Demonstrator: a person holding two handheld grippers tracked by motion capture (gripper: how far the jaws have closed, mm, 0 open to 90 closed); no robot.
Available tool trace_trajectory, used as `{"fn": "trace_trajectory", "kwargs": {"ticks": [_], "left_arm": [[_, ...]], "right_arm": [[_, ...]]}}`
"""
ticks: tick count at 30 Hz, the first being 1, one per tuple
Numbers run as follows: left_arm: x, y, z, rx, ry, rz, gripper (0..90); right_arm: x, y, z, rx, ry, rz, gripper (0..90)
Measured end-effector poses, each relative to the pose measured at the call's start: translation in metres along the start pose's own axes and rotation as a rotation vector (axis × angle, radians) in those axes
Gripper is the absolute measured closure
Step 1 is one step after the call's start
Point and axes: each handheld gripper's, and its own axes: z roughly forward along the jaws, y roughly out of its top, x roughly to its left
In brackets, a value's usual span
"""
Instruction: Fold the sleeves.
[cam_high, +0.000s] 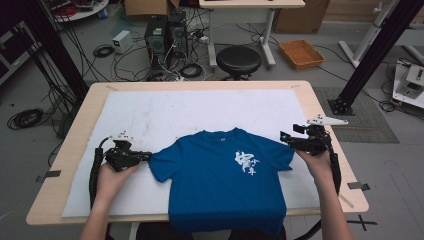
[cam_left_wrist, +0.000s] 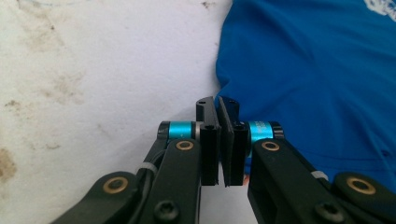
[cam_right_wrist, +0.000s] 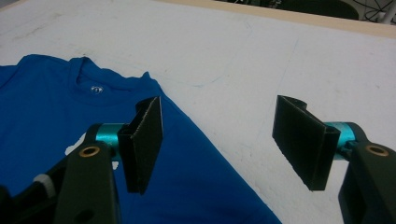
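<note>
- High view: blue T-shirt (cam_high: 227, 180) lies flat, front up, at the near middle of the table (cam_high: 325, 107) on a white sheet (cam_high: 200, 107); collar to the far side, hem hanging over the near edge. Long axis runs near–far; sleeves point left and right.
- High view: left gripper (cam_high: 149, 156) sits at the tip of the left sleeve; right gripper (cam_high: 286, 138) at the right sleeve, near the shoulder. Each hand is nearest its own sleeve.
- Left gripper view: jaws clenched, pads nearly together. The sleeve edge (cam_left_wrist: 222, 91) lies just beyond and right of the tips; cannot tell whether any cloth is pinched.
- Right gripper view: jaws released, standing wide. One pad (cam_right_wrist: 144, 140) hangs above the sleeve, the other over the bare sheet; the shirt's edge runs between them. Nothing held.
- Judgement: the right gripper must sink onto that edge before it can close.
</note>
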Motion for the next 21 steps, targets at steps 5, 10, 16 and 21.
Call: {"fn": "trace_trajectory", "kwargs": {"ticks": [5,10,16,21], "left_arm": [[-0.007,0.006,-0.007,-0.029,-0.092,-0.044,87.3],[-0.021,0.018,-0.007,-0.046,-0.15,-0.076,87.4],[-0.049,0.037,0.006,-0.063,-0.236,-0.068,87.4],[-0.07,0.05,0.022,-0.098,-0.305,-0.072,87.3]], "right_arm": [[0.0,0.001,-0.001,-0.003,-0.002,0.003,33.2],[0.0,0.002,-0.002,-0.013,0.003,0.001,33.1],[0.0,0.003,-0.005,-0.022,0.004,0.0,33.1],[0.0,0.004,-0.007,-0.025,0.002,0.001,33.1]]}}
